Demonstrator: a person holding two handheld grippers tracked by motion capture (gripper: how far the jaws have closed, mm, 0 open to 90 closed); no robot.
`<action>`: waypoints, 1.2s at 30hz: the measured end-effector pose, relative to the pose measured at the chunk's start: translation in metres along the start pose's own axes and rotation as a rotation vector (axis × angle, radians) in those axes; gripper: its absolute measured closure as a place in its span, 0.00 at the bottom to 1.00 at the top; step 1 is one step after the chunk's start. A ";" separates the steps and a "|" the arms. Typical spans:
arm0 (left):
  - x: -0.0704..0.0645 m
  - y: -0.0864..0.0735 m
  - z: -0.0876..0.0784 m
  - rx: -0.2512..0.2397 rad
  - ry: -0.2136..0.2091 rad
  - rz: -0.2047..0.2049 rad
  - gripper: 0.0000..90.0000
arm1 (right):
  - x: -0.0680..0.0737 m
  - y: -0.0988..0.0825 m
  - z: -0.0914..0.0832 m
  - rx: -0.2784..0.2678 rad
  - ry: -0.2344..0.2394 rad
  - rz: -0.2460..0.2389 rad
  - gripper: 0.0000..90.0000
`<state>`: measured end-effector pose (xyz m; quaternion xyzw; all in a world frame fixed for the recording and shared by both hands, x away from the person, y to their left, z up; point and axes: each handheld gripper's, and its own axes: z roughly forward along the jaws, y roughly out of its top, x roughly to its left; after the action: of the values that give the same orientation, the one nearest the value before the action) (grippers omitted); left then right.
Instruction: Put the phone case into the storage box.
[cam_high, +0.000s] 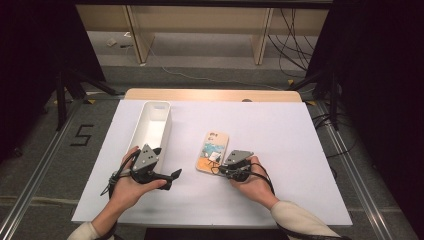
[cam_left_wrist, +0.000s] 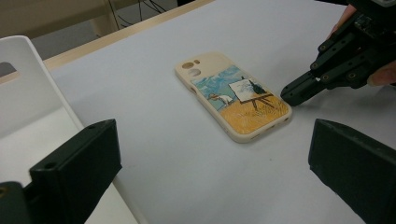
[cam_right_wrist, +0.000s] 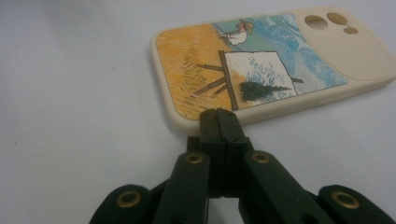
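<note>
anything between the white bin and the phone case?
Nothing: bare white table cover lies between the white bin and the phone case. The high view and left gripper view show it.

The right gripper (cam_right_wrist: 218, 114), jaws pressed together, has its tip at the phone case's (cam_right_wrist: 261, 60) near edge.

- A recording lab or test studio, not a home: the table (cam_high: 300, 150) is wrapped in a plain white sheet and stands on a grey floor.
- Black curtains (cam_high: 30, 75) close in both sides, with dark stand legs (cam_high: 65, 95) at their foot.
- Loose cables (cam_high: 295, 45) trail behind, and a taped number "5" (cam_high: 82, 135) marks the floor beside metal rails (cam_high: 30, 195).
</note>
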<state>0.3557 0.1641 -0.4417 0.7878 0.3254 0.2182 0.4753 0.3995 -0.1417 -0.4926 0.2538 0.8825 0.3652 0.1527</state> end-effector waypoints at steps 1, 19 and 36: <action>0.000 0.000 0.000 0.000 -0.001 0.000 0.02 | 0.000 0.000 0.000 0.000 0.000 -0.001 1.00; -0.002 0.002 -0.002 -0.001 -0.012 -0.009 0.06 | -0.003 0.005 -0.012 -0.088 0.018 0.020 0.92; -0.001 0.003 -0.001 -0.011 -0.001 -0.039 0.00 | -0.028 -0.014 -0.090 -0.332 0.000 0.125 0.31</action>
<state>0.3553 0.1627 -0.4388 0.7788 0.3391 0.2104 0.4839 0.3766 -0.2168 -0.4385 0.2795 0.7926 0.5147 0.1692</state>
